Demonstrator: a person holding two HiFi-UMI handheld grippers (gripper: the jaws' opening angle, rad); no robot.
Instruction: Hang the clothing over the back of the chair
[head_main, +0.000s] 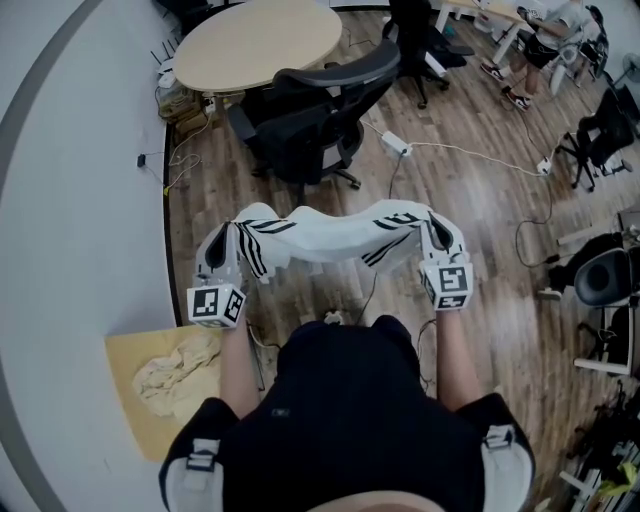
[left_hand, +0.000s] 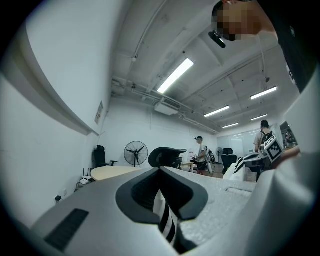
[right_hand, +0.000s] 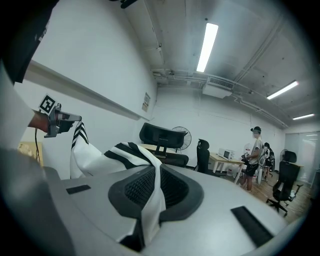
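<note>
In the head view alone, the white striped garment (head_main: 330, 235) is seen stretched between the left gripper (head_main: 218, 250) and the right gripper (head_main: 437, 238), on the near side of the black chair (head_main: 315, 110) and apart from it. In the gripper views, each pair of jaws is shown clamped on its fabric. A round table (head_main: 255, 40) stands beyond the chair; a power strip (head_main: 395, 144) lies to its right.

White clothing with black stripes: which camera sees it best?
The head view. It shows the white clothing with black stripes stretched from the left hand-held gripper to the right hand-held gripper. The left gripper view shows a striped sliver pinched in its jaws; the right gripper view shows a pinched fold and part of the cloth.
</note>
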